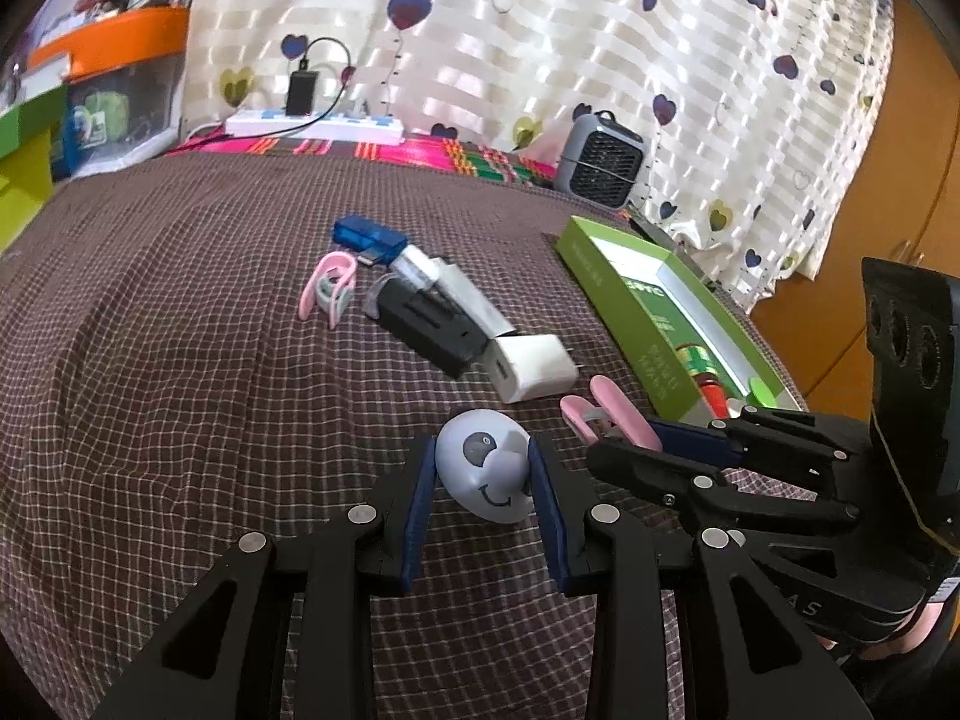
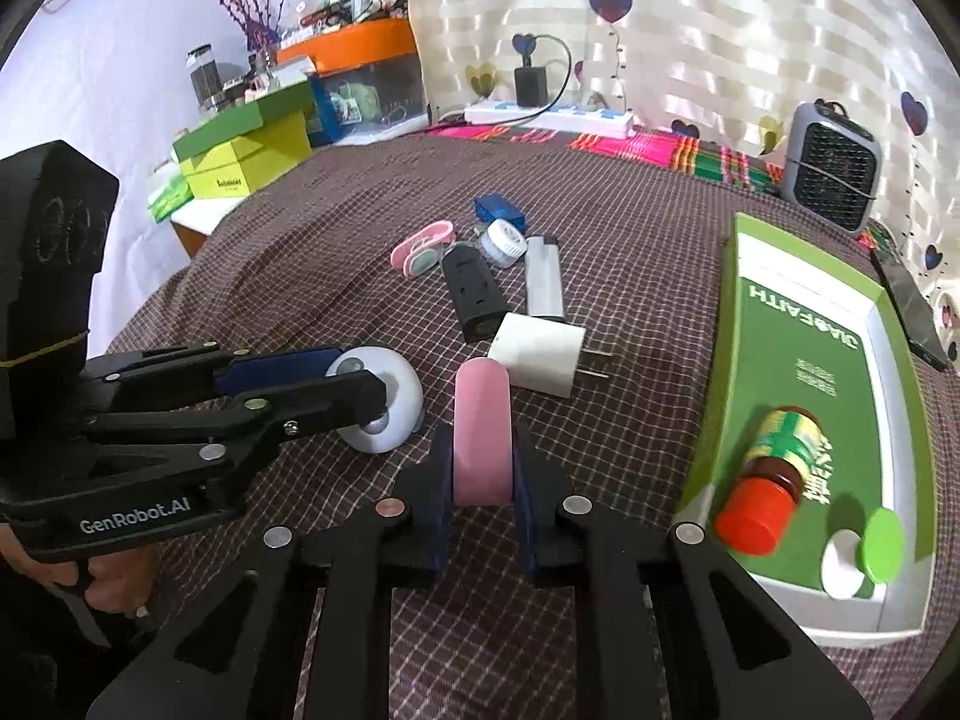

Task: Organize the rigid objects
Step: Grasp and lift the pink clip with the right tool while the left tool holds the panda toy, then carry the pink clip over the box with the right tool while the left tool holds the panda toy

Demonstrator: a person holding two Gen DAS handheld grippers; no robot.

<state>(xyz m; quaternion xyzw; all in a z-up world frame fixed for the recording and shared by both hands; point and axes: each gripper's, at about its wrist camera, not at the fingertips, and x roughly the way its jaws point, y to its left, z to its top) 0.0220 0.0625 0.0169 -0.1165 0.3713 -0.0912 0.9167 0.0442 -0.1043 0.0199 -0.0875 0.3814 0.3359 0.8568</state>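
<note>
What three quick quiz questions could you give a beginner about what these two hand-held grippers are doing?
1. True or false: the left hand-held gripper is closed on the white egg toy with a smiley face.
2. What does the right hand-held gripper hold? A) white charger B) pink clip C) black adapter
3. Fill in: the bottle with the red cap lies in the green ____.

Key: 1 true; 2 B, the pink clip; 3 box.
</note>
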